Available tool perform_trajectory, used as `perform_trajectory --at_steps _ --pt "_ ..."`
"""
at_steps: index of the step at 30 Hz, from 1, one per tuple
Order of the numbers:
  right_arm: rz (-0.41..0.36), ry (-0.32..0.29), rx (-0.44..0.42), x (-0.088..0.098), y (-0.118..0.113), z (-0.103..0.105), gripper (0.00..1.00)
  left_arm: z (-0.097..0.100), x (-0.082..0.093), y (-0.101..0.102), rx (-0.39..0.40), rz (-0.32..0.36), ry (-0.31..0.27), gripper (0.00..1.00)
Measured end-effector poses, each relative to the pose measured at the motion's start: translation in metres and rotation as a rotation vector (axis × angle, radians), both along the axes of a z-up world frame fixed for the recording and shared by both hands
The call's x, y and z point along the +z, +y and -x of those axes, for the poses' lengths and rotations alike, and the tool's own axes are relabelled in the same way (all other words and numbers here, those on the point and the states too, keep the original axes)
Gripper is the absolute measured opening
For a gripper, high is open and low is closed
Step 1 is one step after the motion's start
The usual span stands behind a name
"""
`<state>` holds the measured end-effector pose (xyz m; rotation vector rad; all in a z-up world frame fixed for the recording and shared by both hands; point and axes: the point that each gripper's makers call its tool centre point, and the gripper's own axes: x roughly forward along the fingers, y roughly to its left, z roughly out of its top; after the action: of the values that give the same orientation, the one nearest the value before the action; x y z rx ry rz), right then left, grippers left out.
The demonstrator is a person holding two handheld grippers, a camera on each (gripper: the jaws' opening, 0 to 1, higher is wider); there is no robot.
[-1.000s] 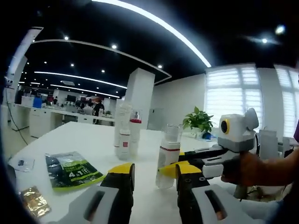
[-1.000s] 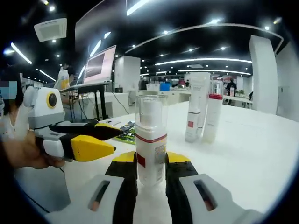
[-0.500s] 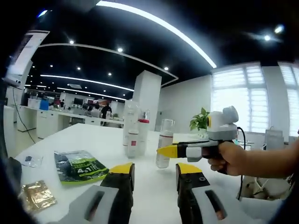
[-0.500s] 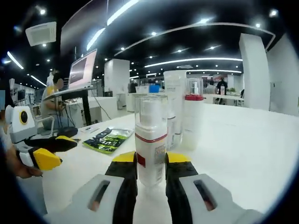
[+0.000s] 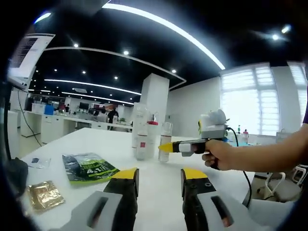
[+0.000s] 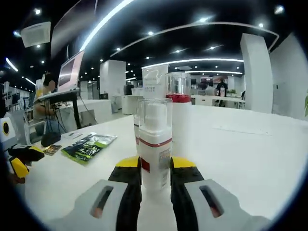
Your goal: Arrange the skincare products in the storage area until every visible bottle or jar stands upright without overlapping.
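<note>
Across the white table (image 6: 250,159), the right gripper (image 6: 155,166) pinches a clear-capped pump bottle (image 6: 155,144) at frame centre, just before two standing bottles (image 6: 178,115). Left gripper (image 5: 158,175) hangs spread, empty. Pushing further risks toppling them.

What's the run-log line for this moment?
right gripper: shut on pump bottle, upright | left gripper: open | two bottles: standing on table

Grey tool (image 5: 158,179) bodies, yellow-capped black jaws, dark slots, black cable
</note>
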<state>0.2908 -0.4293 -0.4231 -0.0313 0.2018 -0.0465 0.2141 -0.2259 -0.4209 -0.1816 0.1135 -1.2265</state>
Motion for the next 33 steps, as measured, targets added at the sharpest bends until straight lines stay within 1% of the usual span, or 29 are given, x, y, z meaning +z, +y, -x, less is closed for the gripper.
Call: perform_trajectory --at_steps 2,4,6,9,14,17,18,20,23,26,29,30,33 --pt "0.004 -0.006 0.019 -0.001 0.001 -0.003 0.21 -0.001 0.001 0.000 0.002 0.002 -0.002 0.35" --pt "0.021 0.007 0.022 -0.004 0.002 -0.006 0.21 -0.002 0.000 0.001 0.005 0.001 -0.003 0.35" --pt "0.028 -0.003 0.039 -0.003 0.006 -0.008 0.21 -0.003 0.000 0.001 0.009 0.001 -0.002 0.35" --pt "0.032 -0.011 0.056 -0.001 0.006 -0.012 0.21 -0.002 -0.001 0.002 0.010 -0.008 -0.005 0.35" --pt "0.045 -0.028 0.052 -0.002 0.003 -0.017 0.21 -0.001 0.001 0.001 0.006 -0.004 -0.013 0.34" --pt "0.032 -0.034 0.069 -0.002 0.003 -0.020 0.21 0.000 0.001 0.000 0.006 -0.002 -0.009 0.34" --pt "0.039 -0.036 0.070 -0.002 0.002 -0.021 0.21 -0.001 0.000 0.000 0.007 -0.004 -0.011 0.34" --pt "0.054 -0.037 0.067 -0.001 0.002 -0.021 0.22 0.000 0.000 -0.001 0.006 -0.006 -0.011 0.34" --pt "0.046 -0.039 0.060 -0.001 -0.001 -0.020 0.22 0.000 -0.001 0.000 0.007 -0.010 -0.011 0.34" --pt "0.055 -0.026 0.053 -0.005 -0.002 -0.019 0.22 -0.001 -0.002 0.000 0.008 -0.012 -0.010 0.34" --pt "0.066 -0.025 0.052 -0.005 -0.002 -0.018 0.27 -0.001 -0.003 0.000 0.009 -0.013 -0.011 0.34" --pt "0.063 -0.023 0.056 -0.005 -0.001 -0.018 0.27 -0.001 -0.003 0.000 0.009 -0.013 -0.011 0.34" --pt "0.061 -0.017 0.046 -0.005 -0.004 -0.013 0.25 -0.001 -0.004 0.001 0.013 -0.012 -0.009 0.34"
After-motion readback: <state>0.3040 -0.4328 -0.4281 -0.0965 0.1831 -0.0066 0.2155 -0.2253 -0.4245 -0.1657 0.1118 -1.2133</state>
